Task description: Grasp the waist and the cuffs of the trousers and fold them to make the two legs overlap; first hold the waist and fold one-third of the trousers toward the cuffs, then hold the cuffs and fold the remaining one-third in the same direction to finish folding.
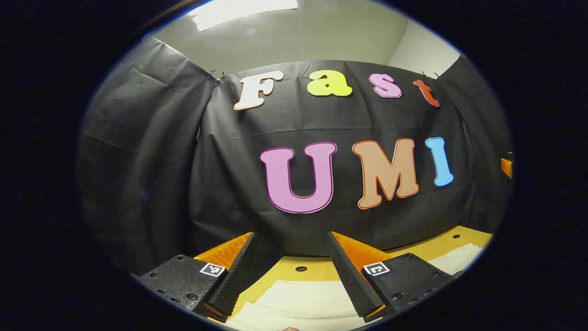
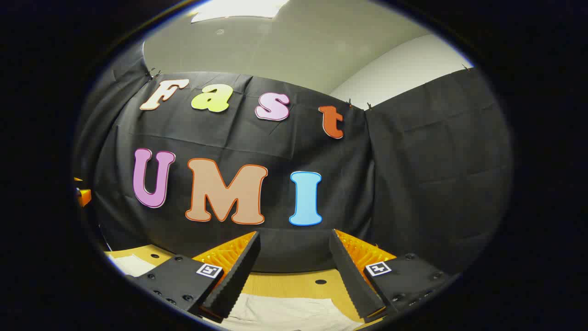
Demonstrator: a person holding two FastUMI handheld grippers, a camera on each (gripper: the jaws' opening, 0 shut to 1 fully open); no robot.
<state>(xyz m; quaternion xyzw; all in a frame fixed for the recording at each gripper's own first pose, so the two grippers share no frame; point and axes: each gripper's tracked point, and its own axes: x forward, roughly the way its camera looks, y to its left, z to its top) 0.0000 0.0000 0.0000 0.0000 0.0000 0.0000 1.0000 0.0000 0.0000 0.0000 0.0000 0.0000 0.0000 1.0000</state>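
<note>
In the left gripper view the left gripper (image 1: 291,271) hovers, jaws spread and empty, over pale trousers (image 1: 298,299) by the tabletop's (image 1: 312,266) near edge, while the right gripper view shows the right gripper (image 2: 289,271) likewise agape above them, seemingly poised to grasp.

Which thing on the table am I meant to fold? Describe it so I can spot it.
Start at the yellow table below the black cloth wall. The trousers are the pale, flat fabric lying on it, just beyond the open left gripper. They are the one soft, whitish thing there.
</note>
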